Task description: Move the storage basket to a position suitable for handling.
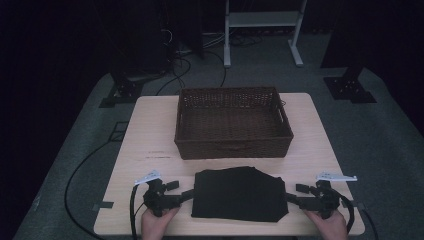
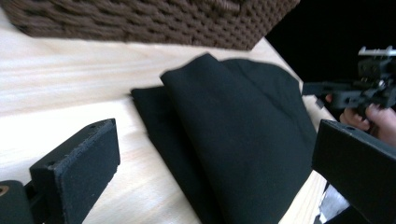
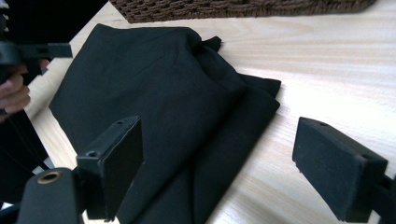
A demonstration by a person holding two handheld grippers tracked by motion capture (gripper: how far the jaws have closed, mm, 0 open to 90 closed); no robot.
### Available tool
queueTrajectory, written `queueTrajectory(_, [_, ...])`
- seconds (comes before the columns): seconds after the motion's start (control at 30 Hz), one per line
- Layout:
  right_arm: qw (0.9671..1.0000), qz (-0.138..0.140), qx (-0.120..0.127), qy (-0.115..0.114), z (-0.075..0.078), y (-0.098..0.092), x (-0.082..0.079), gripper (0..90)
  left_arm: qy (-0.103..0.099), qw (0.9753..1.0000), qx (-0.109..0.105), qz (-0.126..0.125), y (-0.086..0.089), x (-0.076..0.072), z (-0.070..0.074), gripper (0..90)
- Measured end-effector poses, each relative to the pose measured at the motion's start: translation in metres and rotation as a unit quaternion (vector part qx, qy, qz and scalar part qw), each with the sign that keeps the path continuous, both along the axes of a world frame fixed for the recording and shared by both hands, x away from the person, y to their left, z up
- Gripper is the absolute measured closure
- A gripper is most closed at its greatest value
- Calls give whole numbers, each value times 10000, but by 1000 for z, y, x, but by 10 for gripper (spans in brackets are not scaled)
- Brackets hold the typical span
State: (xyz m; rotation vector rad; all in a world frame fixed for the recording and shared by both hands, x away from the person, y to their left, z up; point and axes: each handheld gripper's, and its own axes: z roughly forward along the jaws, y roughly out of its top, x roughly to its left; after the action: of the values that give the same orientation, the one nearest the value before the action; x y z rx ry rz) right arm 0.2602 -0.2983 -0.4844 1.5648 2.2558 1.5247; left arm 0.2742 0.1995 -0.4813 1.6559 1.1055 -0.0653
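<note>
A pale wooden table carries two things — a wicker basket and a folded black cloth.

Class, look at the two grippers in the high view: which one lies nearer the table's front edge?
The right gripper, at the black cloth's right side, sits slightly closer to the front edge; the left gripper sits a little farther back.
</note>
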Motion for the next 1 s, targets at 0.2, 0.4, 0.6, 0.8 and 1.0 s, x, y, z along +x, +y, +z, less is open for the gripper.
queueTrajectory(0.2, [9996, -38, 65, 261, -4, 7, 2, 177, 484, 9988, -3, -96, -16, 2, -11, 0])
queueTrajectory(0.4, [9989, -77, 15, 457, -8, 16, 7, 176, 763, 9967, 174, -206, -27, 2, -16, 49])
queueTrajectory(0.6, [9982, -98, 24, 597, -11, 16, 8, 177, 753, 9966, 248, -208, -29, 1, -16, 53])
queueTrajectory(0.8, [9978, -132, 106, 645, -14, 18, 8, 203, 785, 9962, 243, -280, -39, 2, -16, 62])
queueTrajectory(1.0, [9977, -81, 149, 652, -15, 23, 6, 230, 825, 9961, 193, -250, -43, 2, -16, 62])
